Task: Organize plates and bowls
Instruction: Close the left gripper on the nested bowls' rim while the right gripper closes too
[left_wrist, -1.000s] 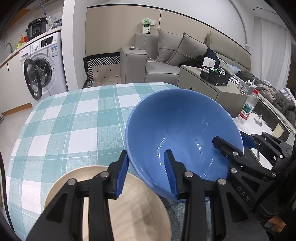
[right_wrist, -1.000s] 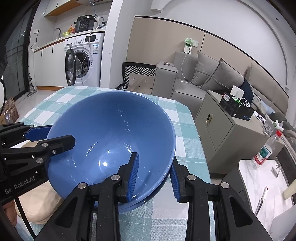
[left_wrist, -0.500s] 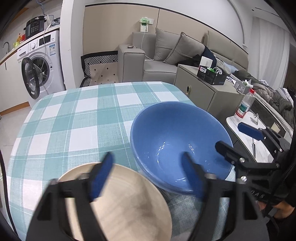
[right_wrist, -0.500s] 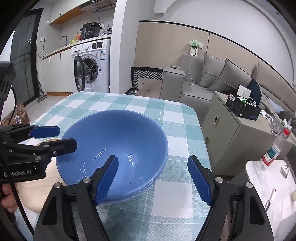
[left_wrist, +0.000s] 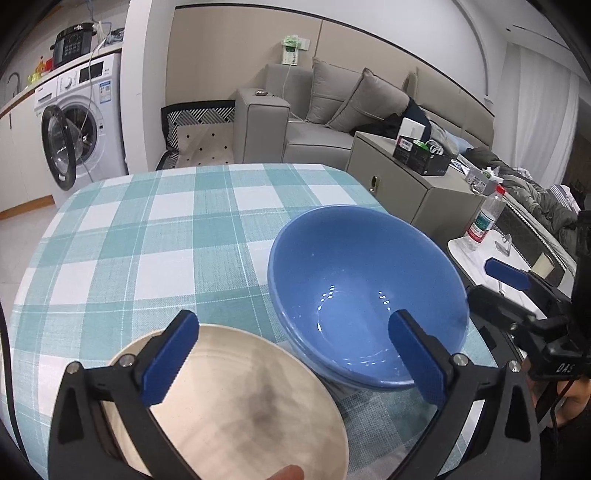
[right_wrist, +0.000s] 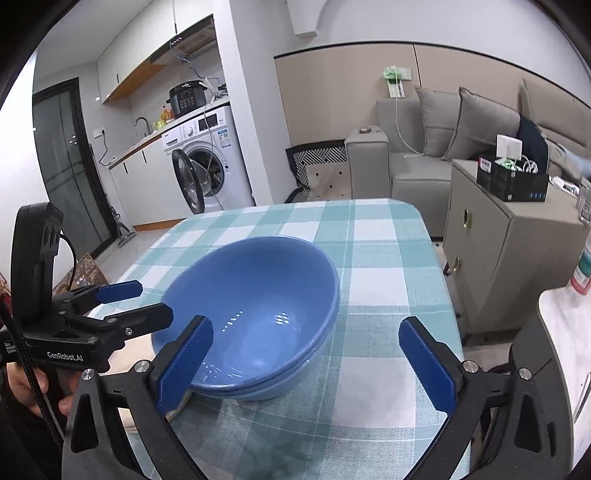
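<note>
checked tablecloth (left_wrist: 147, 236), blue bowl (left_wrist: 365, 280), sofa (left_wrist: 332, 122), washing machine (left_wrist: 81, 122)

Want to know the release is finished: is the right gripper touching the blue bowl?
Apart. The right wrist view shows the right gripper opening, pads clear of the blue bowl on the table.

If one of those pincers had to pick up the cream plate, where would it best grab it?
Probably by the rim. The cream plate lies flat on the checked tablecloth, so only its thin edge offers a pinch. The left gripper is nearest; come from the side away from the blue bowl, which crowds the other edge.
</note>
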